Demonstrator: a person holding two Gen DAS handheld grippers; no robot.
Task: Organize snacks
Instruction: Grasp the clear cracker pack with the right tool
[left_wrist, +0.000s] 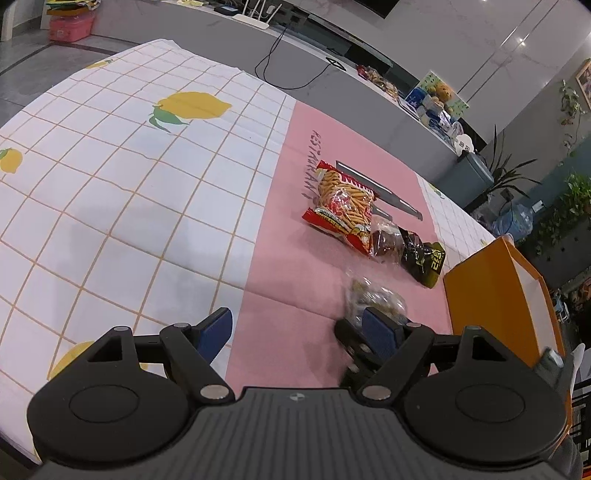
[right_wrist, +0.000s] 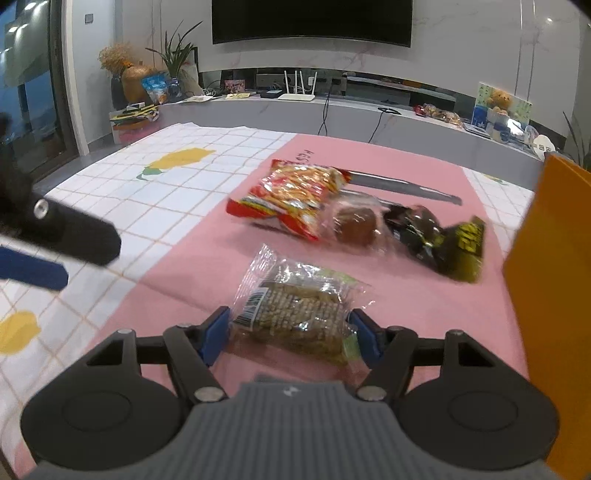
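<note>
Four snack packs lie on the tabletop (right_wrist: 192, 258): one clear pack of brown biscuits (right_wrist: 295, 310) between the right claw's (right_wrist: 291, 334) blue pads, one red bag of sticks (right_wrist: 291, 195) beyond it, one clear-wrapped brown cake (right_wrist: 356, 223) and one black pack (right_wrist: 439, 240) ahead-right. One orange box (right_wrist: 550, 280) stands right of the claw; one grey strip (right_wrist: 402, 186) lies farthest.

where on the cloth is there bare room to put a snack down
The white checked half of the tablecloth, left of the pink strip, is bare. So is the pink patch between the clear cracker pack and the red snack bag. It is crowded from that bag past the dark wrapped snack to the orange box.
</note>
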